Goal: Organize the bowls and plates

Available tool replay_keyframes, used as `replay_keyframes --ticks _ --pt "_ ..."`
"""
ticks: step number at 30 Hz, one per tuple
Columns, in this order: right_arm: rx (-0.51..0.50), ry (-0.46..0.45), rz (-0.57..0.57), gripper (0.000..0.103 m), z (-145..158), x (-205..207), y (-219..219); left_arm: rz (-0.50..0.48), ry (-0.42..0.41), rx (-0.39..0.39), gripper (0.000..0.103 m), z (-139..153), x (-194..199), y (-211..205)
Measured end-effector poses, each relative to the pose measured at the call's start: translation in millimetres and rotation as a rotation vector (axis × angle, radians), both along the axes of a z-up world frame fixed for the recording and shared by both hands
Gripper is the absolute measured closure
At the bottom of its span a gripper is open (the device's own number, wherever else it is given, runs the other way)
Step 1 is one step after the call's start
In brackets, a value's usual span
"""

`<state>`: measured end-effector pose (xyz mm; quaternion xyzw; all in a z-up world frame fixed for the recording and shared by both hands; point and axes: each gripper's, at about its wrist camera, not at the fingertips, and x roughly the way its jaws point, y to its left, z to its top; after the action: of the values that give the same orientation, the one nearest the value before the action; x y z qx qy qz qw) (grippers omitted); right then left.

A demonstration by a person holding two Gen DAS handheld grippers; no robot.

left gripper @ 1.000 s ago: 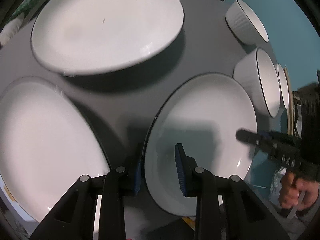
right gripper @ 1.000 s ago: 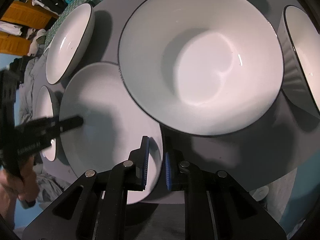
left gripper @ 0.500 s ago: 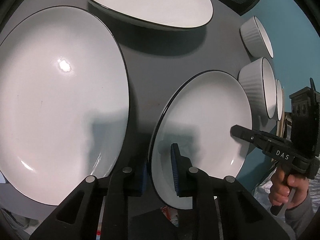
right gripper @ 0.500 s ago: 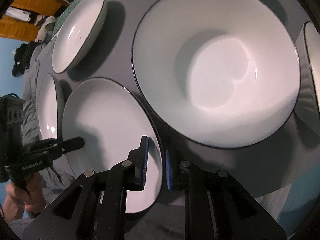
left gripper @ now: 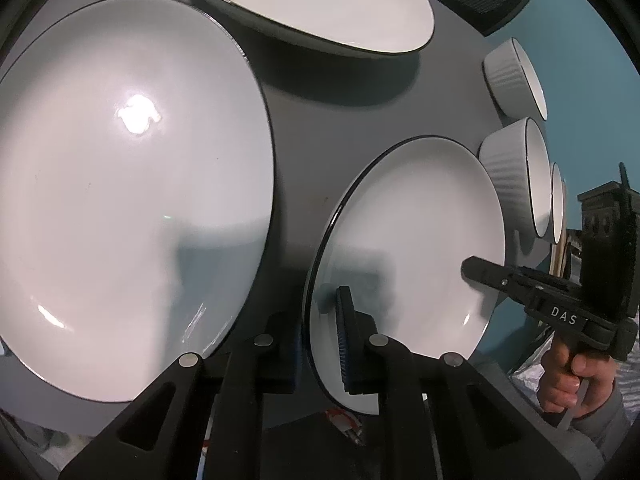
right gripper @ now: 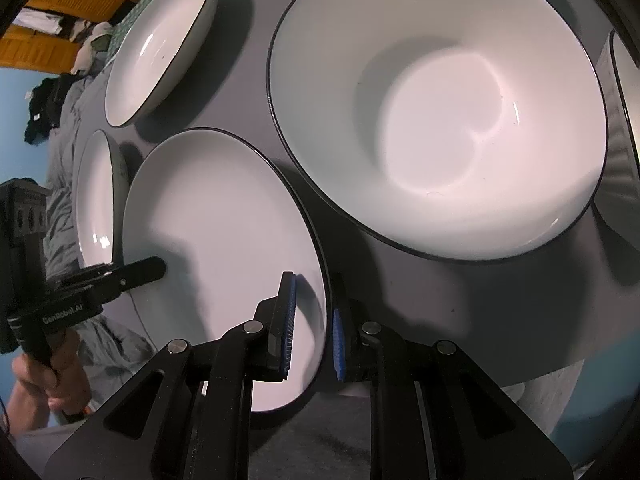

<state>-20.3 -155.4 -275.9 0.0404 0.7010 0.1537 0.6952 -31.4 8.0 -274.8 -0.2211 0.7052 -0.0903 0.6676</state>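
Both tools are on the same small plate point(left gripper: 408, 240) now, sitting on the grey desk point(left gripper: 304, 152). The left tool point(left gripper: 320, 340) has just been closing and pinches the rim at about 9 o'clock; the right tool point(right gripper: 312, 332) is clamped on the rim at 3 o'clock. A big plate point(left gripper: 120, 184) lies just left, and a deep bowl point(right gripper: 440, 112) sits right.

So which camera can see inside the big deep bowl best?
The right wrist view: the big deep bowl fills it, open side up, showing the whole inside down to the bottom. The left wrist view shows the same bowl only edge-on at the side, mostly its ribbed outer wall.
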Motion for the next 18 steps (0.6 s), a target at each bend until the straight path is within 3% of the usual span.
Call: replay_keyframes --ticks 18 --pt "0.016 -0.052 0.075 0.090 38.9 37.7 24.2 0.031 -0.038 0.031 0.087 44.7 34.8 17.2"
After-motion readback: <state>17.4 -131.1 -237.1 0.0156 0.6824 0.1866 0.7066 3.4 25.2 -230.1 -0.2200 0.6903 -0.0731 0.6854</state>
